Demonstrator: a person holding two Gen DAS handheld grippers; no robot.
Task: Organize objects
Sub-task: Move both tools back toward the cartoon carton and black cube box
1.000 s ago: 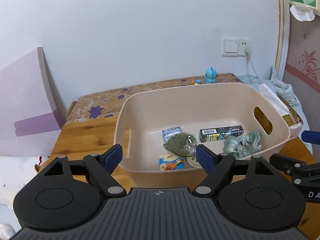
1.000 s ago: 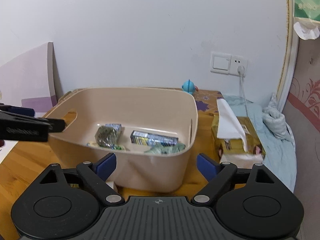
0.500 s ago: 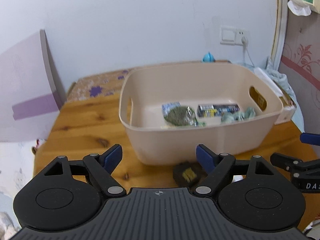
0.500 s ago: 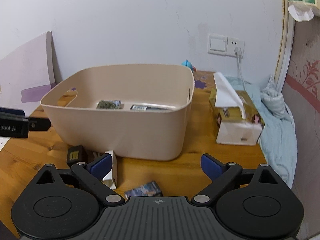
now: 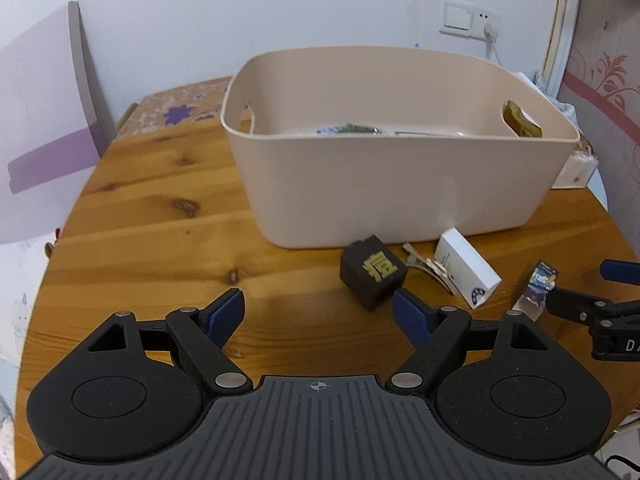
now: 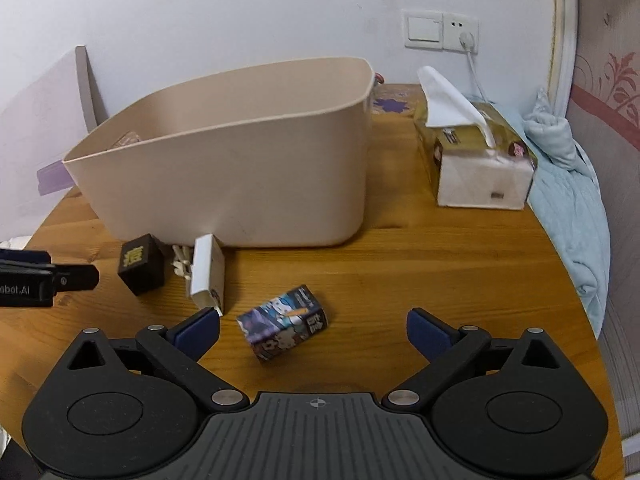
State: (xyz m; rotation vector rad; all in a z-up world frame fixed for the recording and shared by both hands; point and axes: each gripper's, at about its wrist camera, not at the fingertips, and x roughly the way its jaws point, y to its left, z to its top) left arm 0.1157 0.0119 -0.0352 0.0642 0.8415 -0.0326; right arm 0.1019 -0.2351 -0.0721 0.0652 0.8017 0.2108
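Observation:
A beige bin (image 5: 392, 184) (image 6: 240, 176) stands on the wooden table, with a few small packets just showing inside. In front of it lie a dark cube with a gold character (image 5: 373, 277) (image 6: 141, 264), some hair clips (image 5: 420, 265) (image 6: 181, 265), a white box (image 5: 466, 273) (image 6: 208, 276) and a small cartoon-print box (image 5: 540, 284) (image 6: 283, 322). My left gripper (image 5: 320, 314) is open, low over the table, its right finger close to the cube. My right gripper (image 6: 314, 326) is open, with the cartoon-print box lying just ahead between its fingers.
A tissue box (image 6: 476, 160) stands right of the bin, with a light blue cloth (image 6: 572, 192) beyond the table's right edge. A purple-striped board (image 5: 44, 120) leans at the left. A wall socket with a plugged cable (image 6: 466, 38) is behind.
Both grippers have pulled back from above the bin and dropped low. The loose things in front of the bin have come into view. Both stay open.

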